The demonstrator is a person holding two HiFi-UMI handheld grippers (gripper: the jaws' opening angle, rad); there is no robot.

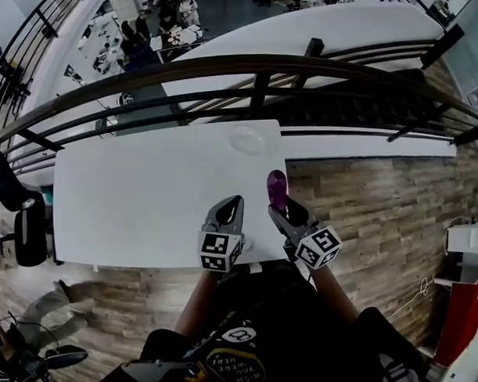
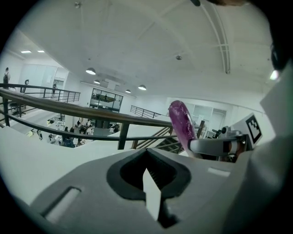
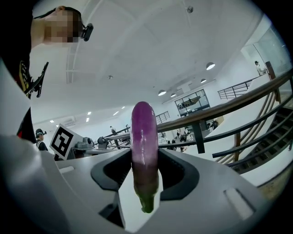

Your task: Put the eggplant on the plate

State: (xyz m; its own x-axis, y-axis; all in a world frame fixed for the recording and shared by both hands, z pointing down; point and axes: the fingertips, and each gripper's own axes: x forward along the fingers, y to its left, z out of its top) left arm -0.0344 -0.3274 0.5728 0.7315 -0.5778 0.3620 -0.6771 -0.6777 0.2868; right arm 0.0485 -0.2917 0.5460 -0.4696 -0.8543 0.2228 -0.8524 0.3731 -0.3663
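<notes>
1. The right gripper (image 3: 145, 154) has its jaws clamped on the eggplant (image 3: 144, 137), which stands upright with the green stem end down.
2. The left gripper (image 2: 146, 153) has its jaws together and holds nothing.
3. Both are above the near right part of the white table (image 1: 130, 198). A wooden floor (image 1: 381, 213) lies to the right and a dark railing (image 1: 219, 68) is beyond.
4. Only the head view shows the plate (image 1: 247, 137), at the table's far right corner, well apart from the eggplant.

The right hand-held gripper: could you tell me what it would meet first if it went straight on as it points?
Probably the plate: in the head view the right hand-held gripper, holding the eggplant, aims over bare table toward it, though depth is unclear.
</notes>
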